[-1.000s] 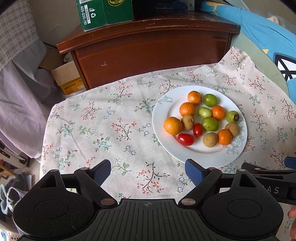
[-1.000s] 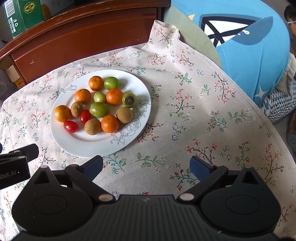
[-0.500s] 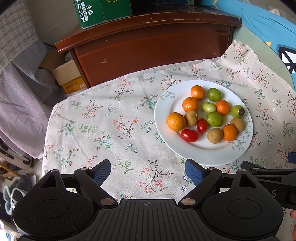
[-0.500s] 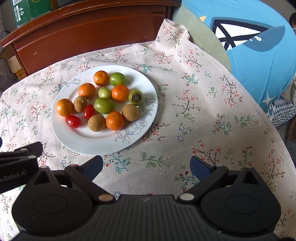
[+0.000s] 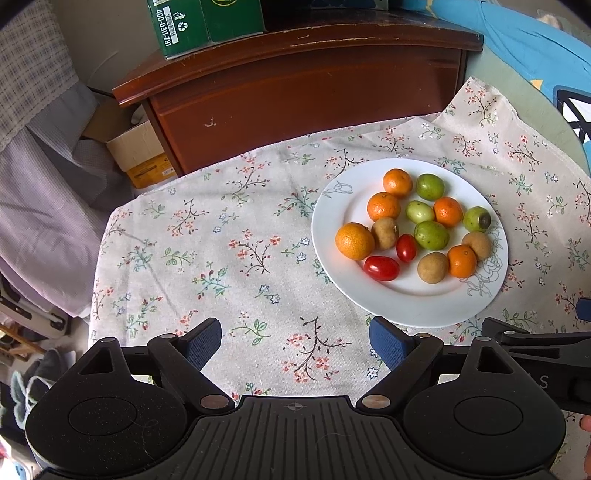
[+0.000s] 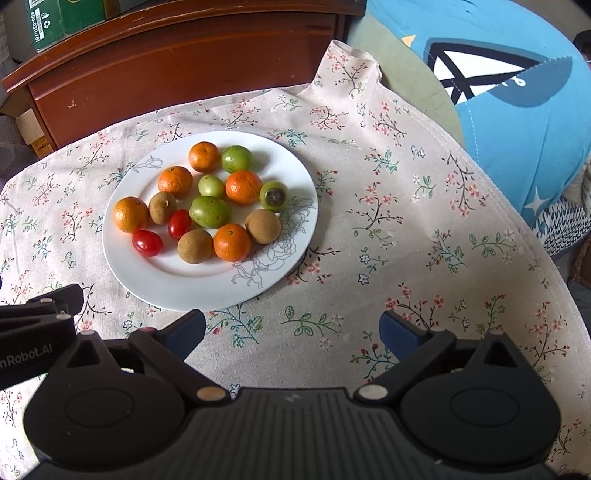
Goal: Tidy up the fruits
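Observation:
A white plate point(image 5: 413, 306) point(image 6: 177, 284) on the floral tablecloth holds mixed small fruits: several oranges point(image 5: 354, 240) point(image 6: 232, 242), several green fruits point(image 5: 431, 235) point(image 6: 209, 211), three brown ones point(image 5: 432, 267) point(image 6: 194, 246) and two red cherry tomatoes point(image 5: 381, 268) point(image 6: 147, 242). My left gripper point(image 5: 295, 341) is open and empty, above the cloth to the near left of the plate. My right gripper point(image 6: 291, 330) is open and empty, above the cloth at the plate's near right edge. Each gripper's side shows in the other's view.
The floral tablecloth point(image 5: 207, 258) point(image 6: 424, 229) covers a round table. A dark wooden cabinet point(image 5: 303, 92) with a green carton point(image 5: 184, 26) stands behind. A cardboard box point(image 5: 140, 151) and hanging fabric are at the left. A blue cushion point(image 6: 517, 74) lies at the right.
Both grippers have shifted slightly, so the plate sits lower and further right in both views. Both stay open and empty. The fruits have not moved.

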